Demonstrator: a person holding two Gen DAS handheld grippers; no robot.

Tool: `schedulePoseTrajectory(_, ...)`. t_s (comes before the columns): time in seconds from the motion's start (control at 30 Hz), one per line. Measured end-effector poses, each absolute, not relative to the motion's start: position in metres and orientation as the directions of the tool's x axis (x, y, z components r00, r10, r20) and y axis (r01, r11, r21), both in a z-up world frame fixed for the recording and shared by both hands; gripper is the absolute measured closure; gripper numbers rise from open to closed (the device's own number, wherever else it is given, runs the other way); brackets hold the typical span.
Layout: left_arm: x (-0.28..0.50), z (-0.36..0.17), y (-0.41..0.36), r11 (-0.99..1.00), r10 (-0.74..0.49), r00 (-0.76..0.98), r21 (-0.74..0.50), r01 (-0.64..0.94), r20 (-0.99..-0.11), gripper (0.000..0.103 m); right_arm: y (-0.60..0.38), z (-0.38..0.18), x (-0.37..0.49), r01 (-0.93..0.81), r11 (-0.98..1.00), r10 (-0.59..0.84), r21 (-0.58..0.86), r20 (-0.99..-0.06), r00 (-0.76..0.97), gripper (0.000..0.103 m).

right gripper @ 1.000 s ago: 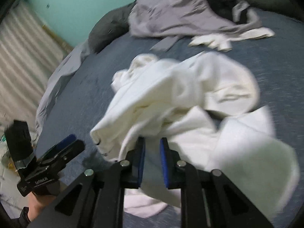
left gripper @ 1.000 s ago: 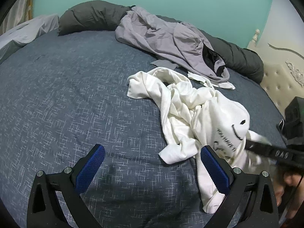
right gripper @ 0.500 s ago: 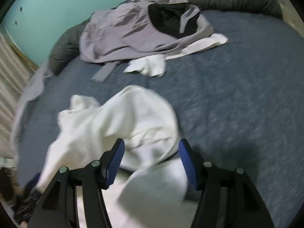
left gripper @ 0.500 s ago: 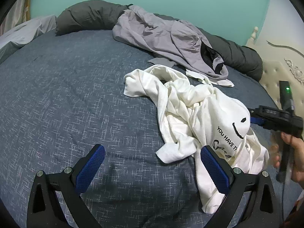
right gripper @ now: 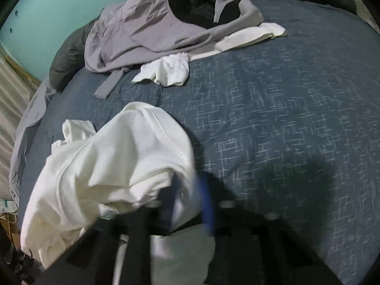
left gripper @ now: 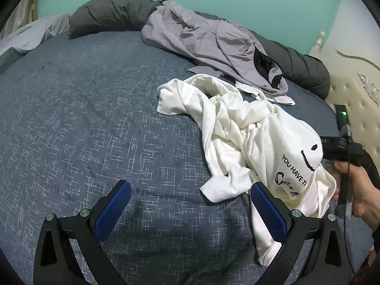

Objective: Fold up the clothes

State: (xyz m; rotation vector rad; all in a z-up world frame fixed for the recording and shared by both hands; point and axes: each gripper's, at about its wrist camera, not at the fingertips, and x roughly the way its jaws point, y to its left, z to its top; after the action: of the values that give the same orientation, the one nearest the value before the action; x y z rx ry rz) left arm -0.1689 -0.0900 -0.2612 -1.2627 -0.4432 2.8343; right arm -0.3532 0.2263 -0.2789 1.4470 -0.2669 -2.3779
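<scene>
Holding our left gripper [left gripper: 190,210] with its jaws spread wide and empty, we hover low over bare bedspread, the white T-shirt [left gripper: 249,137] lying crumpled from about 12 to 3 o'clock of them, one loose flap just inside the right-hand jaw. Our right gripper [right gripper: 190,204] is motion-blurred at the shirt's near edge; the jaws look part closed with white cloth between them, but we cannot tell whether they truly grip it.

We judge the shirt light, limp and easily bunched: it will sag and twist if lifted by one point, so hems, shoulder seams or the stitched collar band are the places to pinch, not the middle of the heap. The printed front faces up at 2 o'clock in the left view.

Beyond it, a grey garment [left gripper: 209,45] and a small white piece [right gripper: 166,70] lie near 12 to 1 o'clock, well apart from the shirt. The bed [left gripper: 83,118] offers broad open blue surface from 9 to 12 o'clock for spreading flat. At 3 o'clock the bed ends near the padded headboard [left gripper: 356,109], so we should work leftward.
</scene>
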Motion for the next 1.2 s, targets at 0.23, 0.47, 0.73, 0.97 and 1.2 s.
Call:
schedulePoseTrajectory(0.23,-0.169,-0.253,-0.089,-0.961,0.115,-0.686,-0.255,0.105,-0.718,0.000,0.243,-0.223,-0.328,0.237,-0.915,-0.404,0.327,-0.763,-0.505,0.099)
schedulePoseTrajectory(0.47,-0.144,-0.214,-0.073,-0.959,0.150,-0.717,-0.276,0.061,-0.681,0.000,0.246,-0.115,-0.290,0.359,-0.879,-0.472,0.313,-0.675,-0.567,0.099)
schedulePoseTrajectory(0.73,-0.108,-0.143,-0.053,-0.968,0.168,-0.738,-0.251,0.001,-0.653,0.000,0.261,-0.051,-0.227,0.433,-0.857,-0.500,0.281,-0.660,-0.562,0.099)
schedulePoseTrajectory(0.97,-0.119,-0.118,-0.026,-0.978,0.183,-0.712,-0.201,-0.059,-0.678,0.000,0.270,-0.095,-0.179,0.396,-0.868,-0.481,0.299,-0.703,-0.524,0.099)
schedulePoseTrajectory(1.2,-0.165,-0.140,0.009,-0.984,0.175,-0.634,-0.111,-0.141,-0.754,0.000,0.276,-0.158,-0.175,0.326,-0.877,-0.474,0.353,-0.747,-0.467,0.099)
